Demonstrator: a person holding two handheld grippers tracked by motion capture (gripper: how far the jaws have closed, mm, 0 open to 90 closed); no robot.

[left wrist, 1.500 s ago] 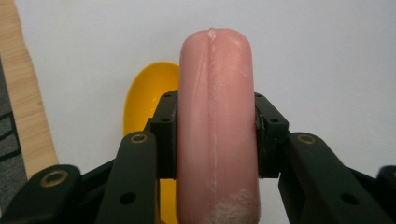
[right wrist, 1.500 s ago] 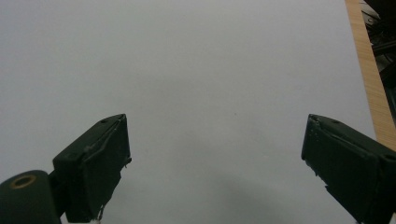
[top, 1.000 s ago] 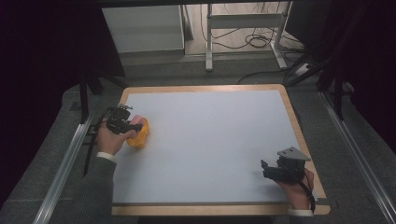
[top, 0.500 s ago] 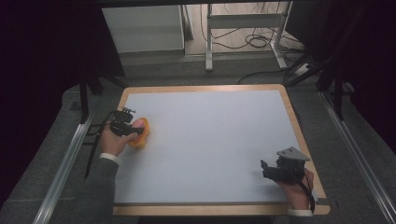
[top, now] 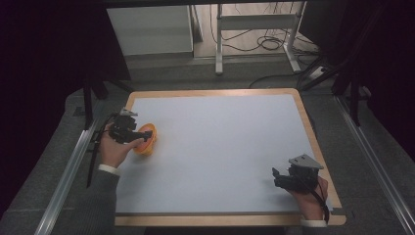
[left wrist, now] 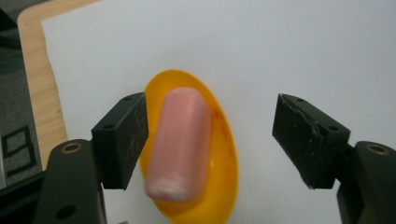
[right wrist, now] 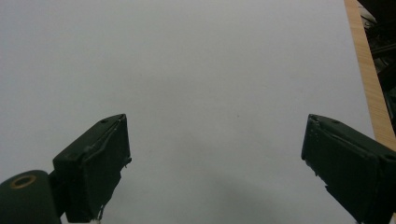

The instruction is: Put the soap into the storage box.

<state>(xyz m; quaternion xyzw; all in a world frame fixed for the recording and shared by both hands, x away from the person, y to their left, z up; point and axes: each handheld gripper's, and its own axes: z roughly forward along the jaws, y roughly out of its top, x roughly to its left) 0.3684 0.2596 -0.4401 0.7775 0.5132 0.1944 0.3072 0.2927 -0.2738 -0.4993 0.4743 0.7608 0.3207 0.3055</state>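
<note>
I am holding the left gripper (left wrist: 210,140) spread wide over a pink sausage (left wrist: 180,142) lying in the yellow dish (left wrist: 222,140) near the table's (top: 215,93) left edge; my right gripper (right wrist: 215,168) is gaping too, over bare white surface.

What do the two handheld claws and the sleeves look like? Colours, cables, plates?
Both are black two-jaw claws with flat rectangular pads, scuffed at the edges. The left claw trails a black cable off the table's left edge; brass-coloured rivets show by its jaw bases. The right claw carries a grey three-cornered plate on top. Sleeves are dark grey with white cuffs.
</note>
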